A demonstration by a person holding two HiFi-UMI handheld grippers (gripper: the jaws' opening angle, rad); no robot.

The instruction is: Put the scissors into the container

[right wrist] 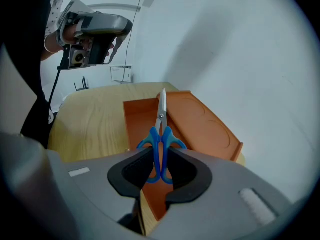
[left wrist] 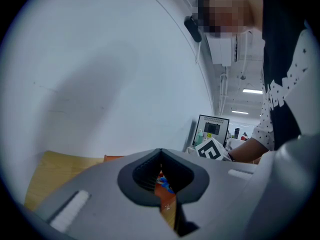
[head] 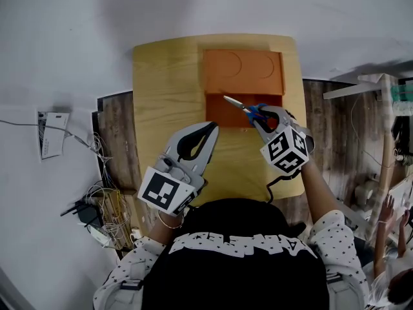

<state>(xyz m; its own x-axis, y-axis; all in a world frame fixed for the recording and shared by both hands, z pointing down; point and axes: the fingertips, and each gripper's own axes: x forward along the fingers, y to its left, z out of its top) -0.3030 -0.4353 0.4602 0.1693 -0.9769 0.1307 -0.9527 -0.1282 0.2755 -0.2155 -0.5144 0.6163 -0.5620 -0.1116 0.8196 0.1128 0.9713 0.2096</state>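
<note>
Right tongs are clenched on the scissors, with the pads on the blue handle loops; the right gripper view shows both loops pinched between the tongs. The blades are closed and point away to the far left. The scissors hang over the open near compartment of the orange container, tip close to the line where the compartment meets the lid. Can't tell if the tip touches anything. The lid lies flat and open on the far side, with two round embossed shapes on it. In the right gripper view the container sits straight ahead and the lid to its right. Container is on the far half of the wooden worktop, which stands against a white wall. Left tongs are closed tip to tip on nothing, above bare worktop just left of and nearer than the container. The left gripper view confirms it: the tips meet, and orange and blue show only through the gap behind them. The right gripper's marker cube is nearer than the scissors. Cables lie on the floor at left.
</note>
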